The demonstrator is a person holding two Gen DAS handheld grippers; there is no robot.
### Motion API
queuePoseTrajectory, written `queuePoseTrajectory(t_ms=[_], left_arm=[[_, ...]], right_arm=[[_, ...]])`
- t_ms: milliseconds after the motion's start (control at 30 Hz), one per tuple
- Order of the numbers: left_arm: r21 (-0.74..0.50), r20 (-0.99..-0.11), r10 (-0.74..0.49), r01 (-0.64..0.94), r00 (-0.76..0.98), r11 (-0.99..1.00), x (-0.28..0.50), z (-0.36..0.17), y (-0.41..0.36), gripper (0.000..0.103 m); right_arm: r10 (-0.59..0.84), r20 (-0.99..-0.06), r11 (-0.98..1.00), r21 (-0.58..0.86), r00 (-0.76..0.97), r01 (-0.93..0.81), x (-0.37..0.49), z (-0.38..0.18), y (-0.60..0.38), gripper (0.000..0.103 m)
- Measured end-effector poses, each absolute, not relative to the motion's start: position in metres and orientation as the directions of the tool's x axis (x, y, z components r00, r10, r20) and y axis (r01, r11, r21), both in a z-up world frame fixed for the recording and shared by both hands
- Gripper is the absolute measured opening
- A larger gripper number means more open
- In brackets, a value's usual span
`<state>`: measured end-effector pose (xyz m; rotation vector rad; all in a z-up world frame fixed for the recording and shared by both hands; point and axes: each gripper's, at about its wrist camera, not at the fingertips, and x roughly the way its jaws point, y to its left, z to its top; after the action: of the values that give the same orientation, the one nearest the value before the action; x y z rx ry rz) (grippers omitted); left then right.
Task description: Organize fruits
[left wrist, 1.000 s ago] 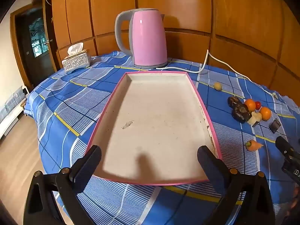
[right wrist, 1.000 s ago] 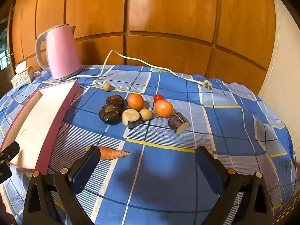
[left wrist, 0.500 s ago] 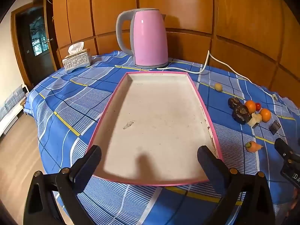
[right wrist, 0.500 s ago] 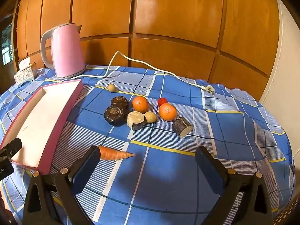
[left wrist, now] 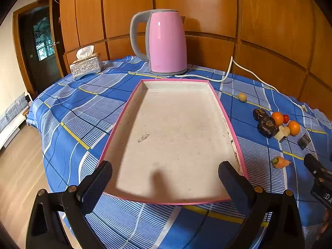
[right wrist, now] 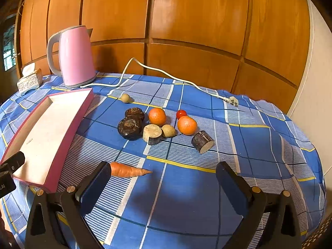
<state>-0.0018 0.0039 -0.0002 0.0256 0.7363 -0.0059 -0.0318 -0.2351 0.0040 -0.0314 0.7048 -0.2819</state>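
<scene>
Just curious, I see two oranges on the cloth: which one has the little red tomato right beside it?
The right-hand orange, nearer the plug end of the cable. The tomato sits just behind it, while the other orange lies beside the dark brown fruits.

**Table inventory: item counts**

- Oranges: two, one and another.
- Cherry tomato: one.
- Carrot: one.
- Dark round fruits: two, one and another.
- Small tan balls: two, one and another.
- Cut stem pieces with dark skin: two, one and another.
- Pink-rimmed tray: one.
- Pink kettle: one.
- Tissue box: one.
- White power cord: one.
</scene>
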Motion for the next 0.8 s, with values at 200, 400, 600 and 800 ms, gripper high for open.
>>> queuePoseTrajectory(t_ms=[200,400,600,800], left_arm=[[0.021,-0.672,0.001,0.017,0.74,1.0,-0.0017,-0.0008,0.0032,0.103],[0.02,-0.674,0.003,0.015,0.739,1.0,-0.0016,-0.0012,0.0034,0.103],[0.016,-0.675,0.001,0.013,0.738,1.0,-0.0018,-0.002,0.0042,0.103],[0.014,-0.677,-0.001,0.014,0.736,1.0,-0.002,-0.0022,0.0044,0.103]], right_arm=[[-0.264,-0.635,0.962,-0.119,0.726,0.246,-0.0317,0.0036,-0.2349,0.103],[-0.263,-0.633,0.962,-0.116,0.728,0.246,-0.0328,0.0028,-0.2345,0.103],[-0.263,-0.63,0.962,-0.118,0.731,0.245,-0.0335,0.0032,-0.2329,0.103],[-0.263,-0.63,0.962,-0.118,0.731,0.245,-0.0333,0.0027,-0.2327,0.103]])
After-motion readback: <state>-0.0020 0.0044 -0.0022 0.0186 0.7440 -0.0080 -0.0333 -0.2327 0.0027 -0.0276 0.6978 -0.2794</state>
